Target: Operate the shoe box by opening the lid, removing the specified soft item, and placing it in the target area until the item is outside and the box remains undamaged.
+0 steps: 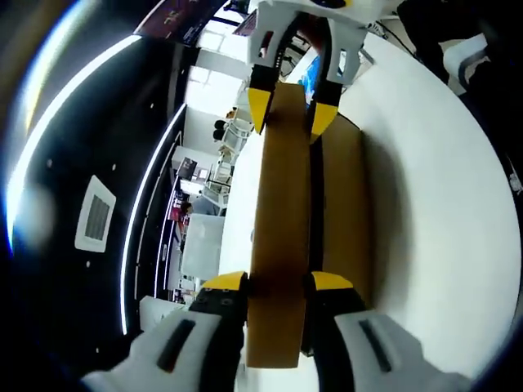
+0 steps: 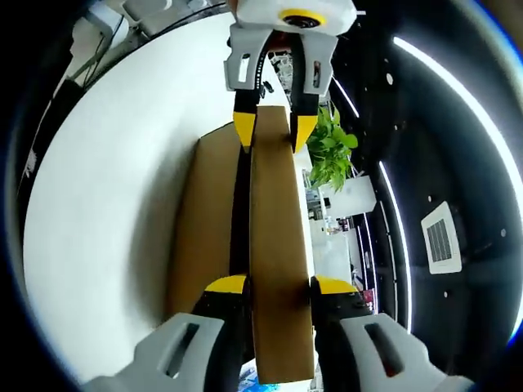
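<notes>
My left gripper (image 1: 278,286) and right gripper (image 2: 278,286) each pinch opposite ends of the cardboard lid (image 1: 279,220), fingers closed on it, lifting it evenly above the shoe box (image 1: 343,212).

Left gripper view: taken close along its own jaws from one end of the brown lid (image 1: 279,237), rolled so the white table (image 1: 441,204) stands at right and ceiling at left. Right gripper view: the opposite end, facing back, table (image 2: 106,188) at left. Both views share the lid (image 2: 276,245) and table.
</notes>
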Tool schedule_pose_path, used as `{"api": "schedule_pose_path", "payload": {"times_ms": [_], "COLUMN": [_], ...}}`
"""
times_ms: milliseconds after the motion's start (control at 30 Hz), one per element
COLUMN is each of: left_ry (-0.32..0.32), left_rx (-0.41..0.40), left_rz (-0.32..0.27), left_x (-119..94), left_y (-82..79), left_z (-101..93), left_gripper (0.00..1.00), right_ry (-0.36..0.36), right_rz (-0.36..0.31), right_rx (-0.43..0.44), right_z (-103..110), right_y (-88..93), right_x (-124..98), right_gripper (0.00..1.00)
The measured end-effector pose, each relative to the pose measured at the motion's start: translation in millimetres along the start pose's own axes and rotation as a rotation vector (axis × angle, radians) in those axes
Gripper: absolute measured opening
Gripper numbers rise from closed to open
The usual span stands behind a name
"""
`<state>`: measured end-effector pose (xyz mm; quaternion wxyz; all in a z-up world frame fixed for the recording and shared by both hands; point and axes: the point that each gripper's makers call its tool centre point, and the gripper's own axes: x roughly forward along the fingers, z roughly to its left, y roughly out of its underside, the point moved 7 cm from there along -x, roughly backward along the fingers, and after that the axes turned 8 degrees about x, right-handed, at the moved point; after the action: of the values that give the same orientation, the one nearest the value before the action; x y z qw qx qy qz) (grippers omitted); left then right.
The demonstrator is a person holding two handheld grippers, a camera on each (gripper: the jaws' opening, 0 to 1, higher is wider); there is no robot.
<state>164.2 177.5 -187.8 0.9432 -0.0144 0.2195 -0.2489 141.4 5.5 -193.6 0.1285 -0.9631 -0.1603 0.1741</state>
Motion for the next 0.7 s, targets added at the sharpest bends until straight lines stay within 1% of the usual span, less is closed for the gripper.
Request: {"api": "schedule_pose_path", "payload": {"times_ms": [200, 233, 300, 467, 700], "left_ry": [-0.023, -0.03, -0.038, -0.055, -0.083], "left_rx": [0.005, 0.017, 0.018, 0.021, 0.012], "left_rz": [-0.003, 0.001, 0.0, 0.006, 0.001], "left_x": [0.7, 1.0, 1.4, 2.8, 1.8], "left_y": [0.3, 0.6, 0.9, 1.1, 1.2], "left_z": [-4.0, -5.5, -7.4, -12.8, -15.4], "left_gripper": [0.29, 0.29, 0.29, 0.29, 0.29], "right_ry": [0.02, 0.033, 0.051, 0.076, 0.097], "right_rz": [-0.006, -0.019, -0.034, -0.044, -0.061], "right_rx": [-0.005, -0.005, -0.004, -0.012, -0.01], "right_z": [4.7, 6.5, 9.9, 15.3, 16.1], "right_y": [1.2, 2.0, 3.5, 3.7, 4.1], "right_x": [1.0, 1.1, 1.0, 1.9, -0.5], "right_gripper": [0.29, 0.29, 0.29, 0.29, 0.29]}}
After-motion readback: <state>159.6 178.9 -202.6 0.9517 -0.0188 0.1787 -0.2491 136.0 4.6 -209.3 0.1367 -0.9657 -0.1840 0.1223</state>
